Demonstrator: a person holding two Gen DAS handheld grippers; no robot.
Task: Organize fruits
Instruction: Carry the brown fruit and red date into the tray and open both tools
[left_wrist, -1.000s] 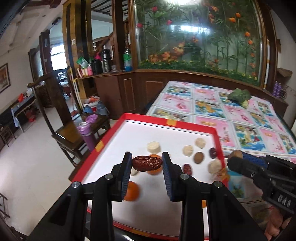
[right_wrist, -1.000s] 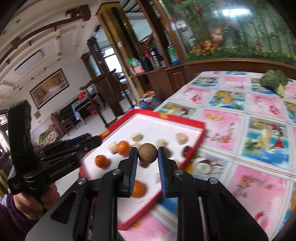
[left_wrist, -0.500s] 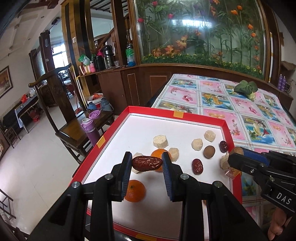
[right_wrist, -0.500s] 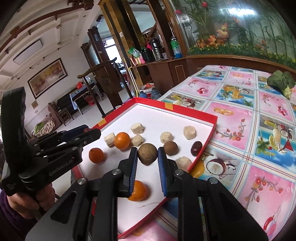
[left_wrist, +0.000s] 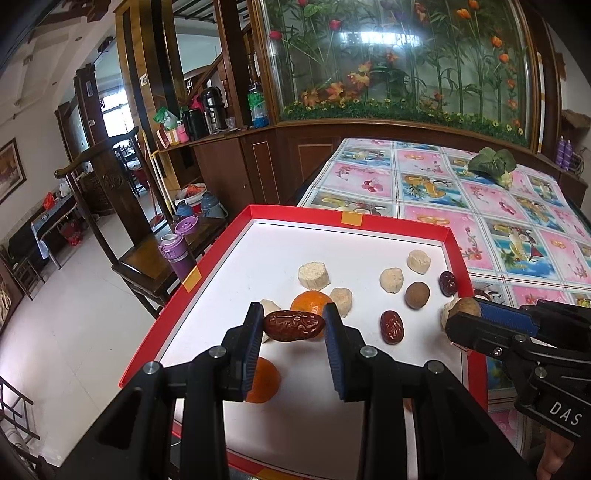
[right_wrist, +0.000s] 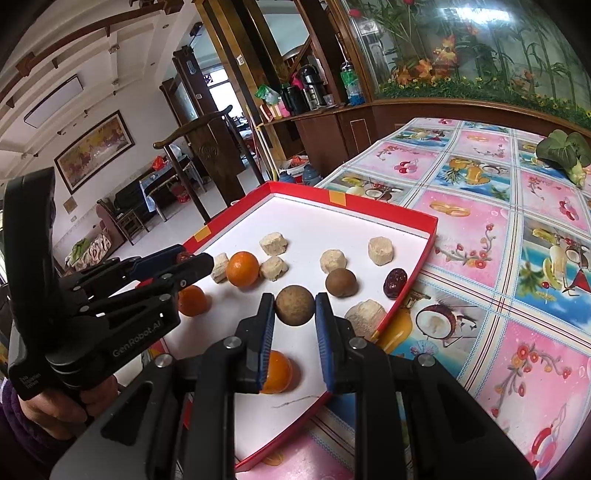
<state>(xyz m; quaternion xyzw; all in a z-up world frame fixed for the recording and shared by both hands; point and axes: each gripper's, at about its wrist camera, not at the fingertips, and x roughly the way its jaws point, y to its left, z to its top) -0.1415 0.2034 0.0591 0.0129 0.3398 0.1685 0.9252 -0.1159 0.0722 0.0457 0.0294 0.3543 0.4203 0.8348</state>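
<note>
Clamping wrinkled red date (left_wrist: 293, 325): left tongs (left_wrist: 293, 334); right tongs (right_wrist: 295, 314) grip round brown fruit (right_wrist: 294, 305).

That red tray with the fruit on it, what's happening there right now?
A person works two handheld grippers over the red tray. The left gripper is shut on a red date; the right gripper is shut on a round brown fruit. Both are held above the tray. Oranges, pale chunks, two more dates and another brown fruit lie loose, not yet grouped.
</note>
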